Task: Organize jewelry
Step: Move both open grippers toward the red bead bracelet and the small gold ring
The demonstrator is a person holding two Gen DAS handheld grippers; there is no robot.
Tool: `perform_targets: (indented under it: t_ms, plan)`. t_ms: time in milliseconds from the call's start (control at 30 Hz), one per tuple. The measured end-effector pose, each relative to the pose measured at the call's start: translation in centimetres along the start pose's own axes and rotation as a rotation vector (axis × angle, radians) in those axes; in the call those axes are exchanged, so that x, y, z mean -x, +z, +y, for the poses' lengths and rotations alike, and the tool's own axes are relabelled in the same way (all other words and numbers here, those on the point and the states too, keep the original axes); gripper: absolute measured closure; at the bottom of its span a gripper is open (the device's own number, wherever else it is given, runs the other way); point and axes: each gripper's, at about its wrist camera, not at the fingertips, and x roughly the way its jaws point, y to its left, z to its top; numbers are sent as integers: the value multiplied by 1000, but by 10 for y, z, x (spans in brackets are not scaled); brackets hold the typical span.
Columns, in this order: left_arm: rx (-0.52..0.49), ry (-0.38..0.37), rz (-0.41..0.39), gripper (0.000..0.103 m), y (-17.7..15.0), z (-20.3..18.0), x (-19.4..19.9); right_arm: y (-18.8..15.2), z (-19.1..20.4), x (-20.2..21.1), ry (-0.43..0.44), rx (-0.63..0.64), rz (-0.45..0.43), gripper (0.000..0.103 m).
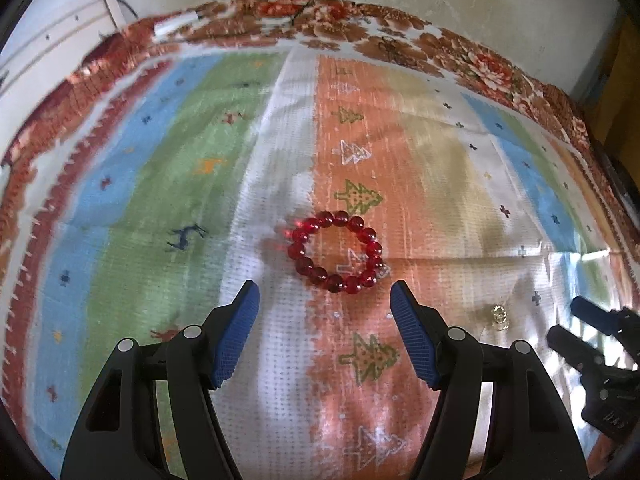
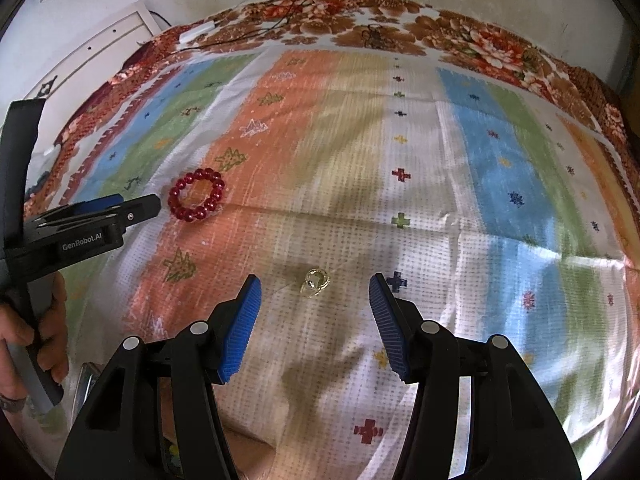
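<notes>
Reaching down with both sets of jaws wide and empty, the left gripper (image 1: 325, 292) should straddle the bracelet (image 1: 335, 252) at frame centre, the right gripper (image 2: 315, 286) the ring (image 2: 316, 282) just ahead.

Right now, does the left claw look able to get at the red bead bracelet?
Probably yes. The left claw stands open just short of the red bead bracelet, which lies flat on the striped cloth with nothing between them. The small gold ring lies well aside.
</notes>
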Motion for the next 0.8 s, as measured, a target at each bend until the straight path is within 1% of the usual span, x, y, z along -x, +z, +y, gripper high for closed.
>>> perform_targets:
  t_ms: [67,167,300,467,633,733,800]
  plan:
    - [19,-7,22,35,2,2,-7,1,-1,-4,4,-1,7,47]
    - [11,19,22,35,6,3,-13,2,0,-10,1,9,14,47]
    - [23,33,37,35,11,6,-22,4,-2,-18,5,11,29,47]
    - [-10,75,46,35,14,5,-33,5,-4,-27,3,18,45,47]
    - [-28,78,52,35,17,4,-41,6,-5,-38,-3,26,65,47]
    - [0,46,77,35,20,8,-48,6,-5,-46,5,33,86,47]
    - [3,45,90,35,20,9,-53,6,-4,-51,-6,49,94,47]
